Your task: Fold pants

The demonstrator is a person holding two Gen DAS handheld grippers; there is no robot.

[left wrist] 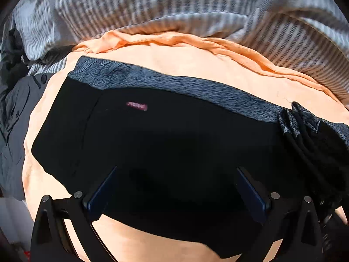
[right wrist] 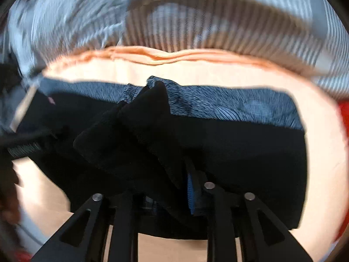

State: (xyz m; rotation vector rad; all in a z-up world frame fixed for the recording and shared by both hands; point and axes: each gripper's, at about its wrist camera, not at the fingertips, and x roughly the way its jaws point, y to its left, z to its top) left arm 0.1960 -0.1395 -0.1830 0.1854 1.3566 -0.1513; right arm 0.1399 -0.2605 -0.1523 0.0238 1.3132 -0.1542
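Note:
Black pants (left wrist: 165, 135) with a grey heathered waistband (left wrist: 174, 85) and a small pink label (left wrist: 137, 106) lie on an orange sheet (left wrist: 174, 59). My left gripper (left wrist: 176, 170) is open just above the black cloth, fingers spread wide, holding nothing. In the right wrist view the pants (right wrist: 250, 152) lie flat with the waistband (right wrist: 229, 104) at the far edge. My right gripper (right wrist: 161, 170) is shut on a bunched fold of the black pants cloth (right wrist: 135, 131), lifted over the flat part. The view is blurred.
A grey striped blanket (left wrist: 152, 6) is heaped behind the orange sheet, and also shows in the right wrist view (right wrist: 196, 21). Dark grey clothing (left wrist: 15, 109) lies at the left. A red thing (right wrist: 343, 113) is at the right edge.

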